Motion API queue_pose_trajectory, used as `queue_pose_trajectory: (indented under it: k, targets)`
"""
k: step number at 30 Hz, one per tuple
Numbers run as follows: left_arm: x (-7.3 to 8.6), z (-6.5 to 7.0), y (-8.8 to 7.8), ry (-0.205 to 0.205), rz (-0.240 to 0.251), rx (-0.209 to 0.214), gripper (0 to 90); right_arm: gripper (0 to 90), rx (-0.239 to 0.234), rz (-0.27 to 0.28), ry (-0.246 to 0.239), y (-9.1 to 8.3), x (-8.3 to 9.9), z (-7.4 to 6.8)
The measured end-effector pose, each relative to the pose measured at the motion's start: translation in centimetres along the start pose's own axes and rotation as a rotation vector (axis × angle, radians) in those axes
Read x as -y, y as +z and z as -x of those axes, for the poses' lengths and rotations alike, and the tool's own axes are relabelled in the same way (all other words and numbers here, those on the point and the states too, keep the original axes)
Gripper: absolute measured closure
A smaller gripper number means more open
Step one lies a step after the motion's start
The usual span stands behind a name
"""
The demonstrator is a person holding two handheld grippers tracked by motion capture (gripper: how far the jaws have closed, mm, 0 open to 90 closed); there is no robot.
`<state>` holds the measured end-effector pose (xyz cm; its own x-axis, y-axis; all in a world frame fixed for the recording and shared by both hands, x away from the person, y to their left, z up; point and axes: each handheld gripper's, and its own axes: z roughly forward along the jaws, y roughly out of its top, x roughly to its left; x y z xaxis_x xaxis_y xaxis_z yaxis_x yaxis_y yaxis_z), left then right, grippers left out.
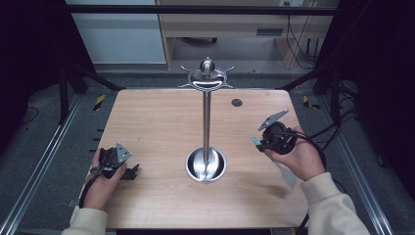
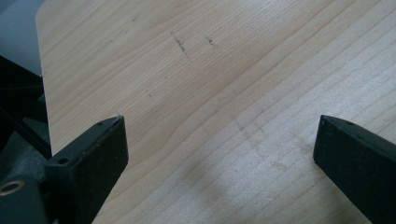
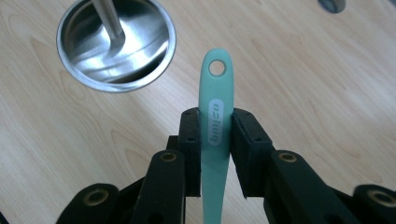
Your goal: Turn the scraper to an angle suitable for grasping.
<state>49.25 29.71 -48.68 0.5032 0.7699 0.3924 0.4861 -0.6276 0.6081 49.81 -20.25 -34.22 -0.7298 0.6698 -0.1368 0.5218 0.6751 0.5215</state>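
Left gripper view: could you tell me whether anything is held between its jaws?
No, the left gripper stands open, with bare wooden table between its jaws.

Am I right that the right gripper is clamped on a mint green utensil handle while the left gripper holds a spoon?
Not quite. The right gripper is clamped on the mint green utensil handle, but the left gripper holds nothing: the left gripper view shows its jaws wide apart over the bare wooden table.
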Motion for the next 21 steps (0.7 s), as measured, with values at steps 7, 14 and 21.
queue_pose_trajectory:
  k: [7,14,21]
  targets:
    - [0.0,0.0,0.0,0.0,0.001,-0.001,2.9,74.7,-0.017,0.081,0.006,-1.3,-0.7,0.2]
    - [0.0,0.0,0.0,0.002,0.0,0.0,2.9,74.7,-0.037,0.198,0.025,-3.0,-1.5,0.5]
    - [0.0,0.0,0.0,0.004,-0.002,0.001,2.9,74.7,-0.041,0.288,0.03,-4.4,-2.3,0.5]
